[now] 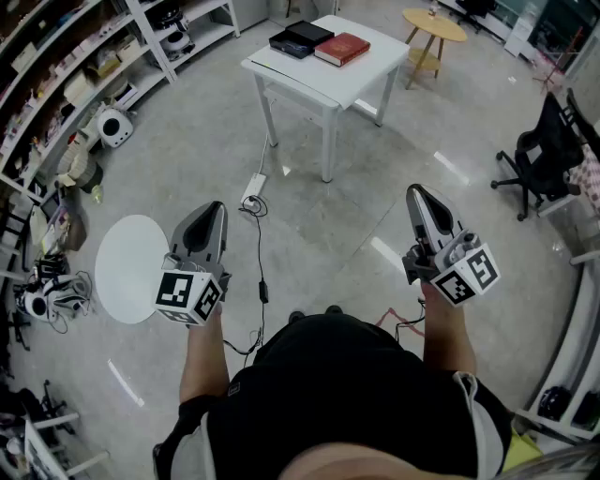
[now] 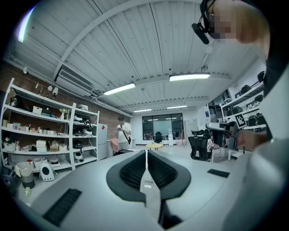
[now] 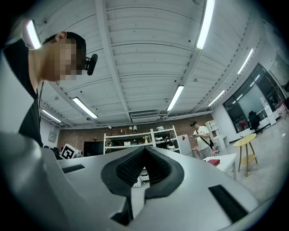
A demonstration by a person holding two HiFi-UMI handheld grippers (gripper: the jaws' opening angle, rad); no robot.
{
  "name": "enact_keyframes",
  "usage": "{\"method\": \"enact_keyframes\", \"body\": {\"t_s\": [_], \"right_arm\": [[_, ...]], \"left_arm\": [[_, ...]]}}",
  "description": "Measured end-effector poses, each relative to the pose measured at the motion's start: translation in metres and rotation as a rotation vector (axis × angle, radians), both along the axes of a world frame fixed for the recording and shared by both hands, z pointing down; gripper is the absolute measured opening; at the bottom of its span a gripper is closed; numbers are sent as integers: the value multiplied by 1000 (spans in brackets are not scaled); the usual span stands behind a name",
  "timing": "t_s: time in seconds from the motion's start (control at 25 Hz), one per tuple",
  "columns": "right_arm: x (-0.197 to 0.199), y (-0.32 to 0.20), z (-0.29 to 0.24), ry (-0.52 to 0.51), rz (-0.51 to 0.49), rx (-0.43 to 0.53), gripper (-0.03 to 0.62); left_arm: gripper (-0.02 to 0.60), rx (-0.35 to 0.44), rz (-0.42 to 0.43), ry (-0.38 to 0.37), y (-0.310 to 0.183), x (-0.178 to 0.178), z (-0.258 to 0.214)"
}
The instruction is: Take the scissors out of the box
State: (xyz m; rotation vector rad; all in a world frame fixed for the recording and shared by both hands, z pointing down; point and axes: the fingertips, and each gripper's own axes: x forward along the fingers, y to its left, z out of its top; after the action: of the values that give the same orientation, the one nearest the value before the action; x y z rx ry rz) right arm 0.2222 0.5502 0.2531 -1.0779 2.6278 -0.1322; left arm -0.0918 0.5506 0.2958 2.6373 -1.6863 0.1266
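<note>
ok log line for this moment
stage: not started | left gripper: shut, empty | right gripper: shut, empty | black box: on white table, far ahead

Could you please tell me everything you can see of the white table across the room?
The white table is small and square, with a smooth plain top and slim white legs; it looks like painted wood or laminate. It stands upright on the grey floor, some way ahead of the person. A black box and a red book lie side by side near its far edge. A round yellow side table stands beyond it, apart.
</note>
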Motion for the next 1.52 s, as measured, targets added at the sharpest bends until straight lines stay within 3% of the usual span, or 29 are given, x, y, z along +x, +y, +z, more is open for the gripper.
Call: {"method": "enact_keyframes", "body": {"t_s": [0.72, 1.0, 1.52], "right_arm": [[25, 13, -3, -25, 4, 11, 29], [69, 11, 4, -54, -2, -6, 29], [79, -32, 13, -63, -20, -23, 29]], "left_arm": [[26, 4, 3, -5, 4, 20, -4], [26, 4, 6, -19, 3, 63, -5], [26, 7, -2, -3, -40, 72, 6]]}}
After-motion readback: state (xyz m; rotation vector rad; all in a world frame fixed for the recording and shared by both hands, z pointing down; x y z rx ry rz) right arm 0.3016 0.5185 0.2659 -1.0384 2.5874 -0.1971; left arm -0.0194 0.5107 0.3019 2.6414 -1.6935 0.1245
